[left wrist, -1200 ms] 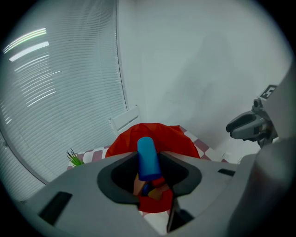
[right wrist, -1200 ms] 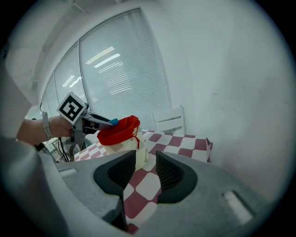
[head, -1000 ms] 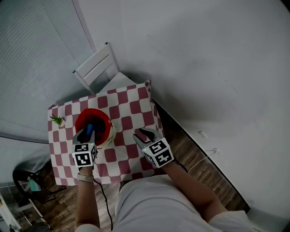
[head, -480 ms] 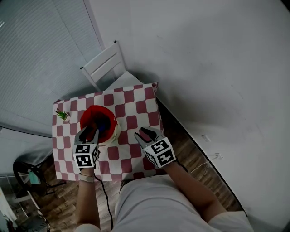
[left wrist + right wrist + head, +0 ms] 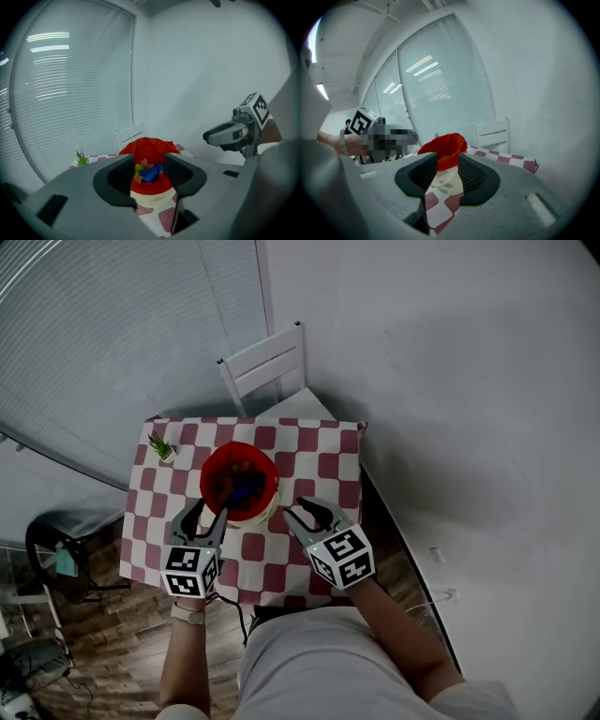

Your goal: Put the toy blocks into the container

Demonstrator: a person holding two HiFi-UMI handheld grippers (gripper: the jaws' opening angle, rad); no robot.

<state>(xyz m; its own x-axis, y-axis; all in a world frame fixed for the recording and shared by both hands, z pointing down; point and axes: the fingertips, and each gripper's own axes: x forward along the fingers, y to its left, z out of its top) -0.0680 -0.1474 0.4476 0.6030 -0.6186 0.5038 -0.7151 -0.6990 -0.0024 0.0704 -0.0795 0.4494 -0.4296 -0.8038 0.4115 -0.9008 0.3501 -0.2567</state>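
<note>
A red container with a pale lower part stands on the checked table. Inside it lie several toy blocks, among them a blue block, a yellow one and an orange one. My left gripper hovers just short of the container's near rim. Its jaws have just been opening and stand open, with nothing between them. My right gripper is to the right of the container, above the cloth, open and empty. In the left gripper view the left gripper frames the container.
A small potted plant sits at the table's far left corner. A white chair stands behind the table against the blinds. A dark stool is on the wooden floor to the left. The wall runs along the right.
A second ago my left gripper held the blue block over the container. The block now lies inside, and the left jaws have opened. Both grippers have drawn back and up.
</note>
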